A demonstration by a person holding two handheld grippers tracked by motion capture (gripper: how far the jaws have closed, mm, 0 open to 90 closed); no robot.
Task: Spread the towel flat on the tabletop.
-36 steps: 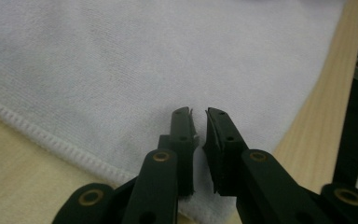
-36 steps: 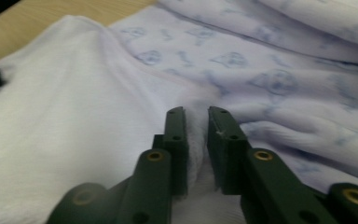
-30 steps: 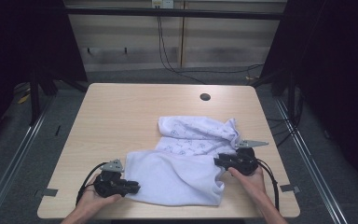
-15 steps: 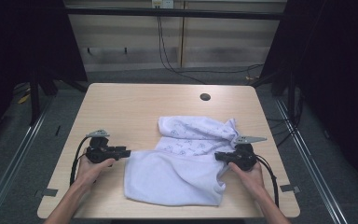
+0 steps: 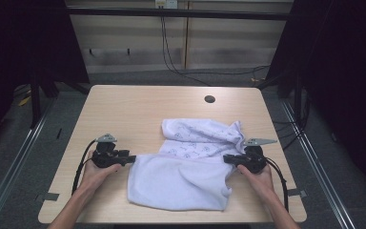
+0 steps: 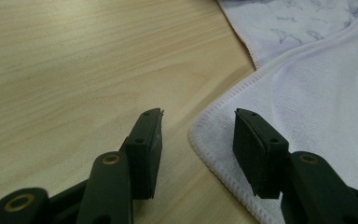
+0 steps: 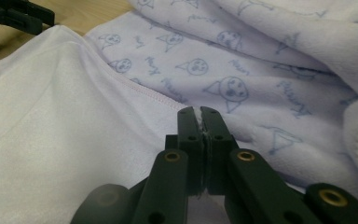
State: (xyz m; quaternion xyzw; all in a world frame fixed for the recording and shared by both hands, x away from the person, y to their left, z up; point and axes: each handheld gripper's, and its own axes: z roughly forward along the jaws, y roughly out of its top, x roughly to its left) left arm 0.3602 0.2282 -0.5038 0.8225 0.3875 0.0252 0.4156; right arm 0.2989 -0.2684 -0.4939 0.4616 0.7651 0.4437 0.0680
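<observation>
High view: right gripper (image 5: 232, 158) pinches the white towel (image 5: 186, 181) lying toward the table's (image 5: 124, 109) front edge, so left gripper (image 5: 129, 158), jaws just opened wide, should straddle the corner hem squarely before closing.

Wood table (image 5: 138, 112); grey floor (image 5: 24, 176); dark surrounds

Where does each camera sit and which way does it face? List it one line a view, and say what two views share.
High view: fixed above the person's side, facing forward and down on the table; both forearms, left hand-held gripper, right hand-held gripper.
Left gripper view: rides that gripper, jaws open at the white towel corner.
Right gripper view: rides that gripper, jaws pinched on towel fabric.
Shared: the towel; the right gripper view also catches the left gripper.
</observation>
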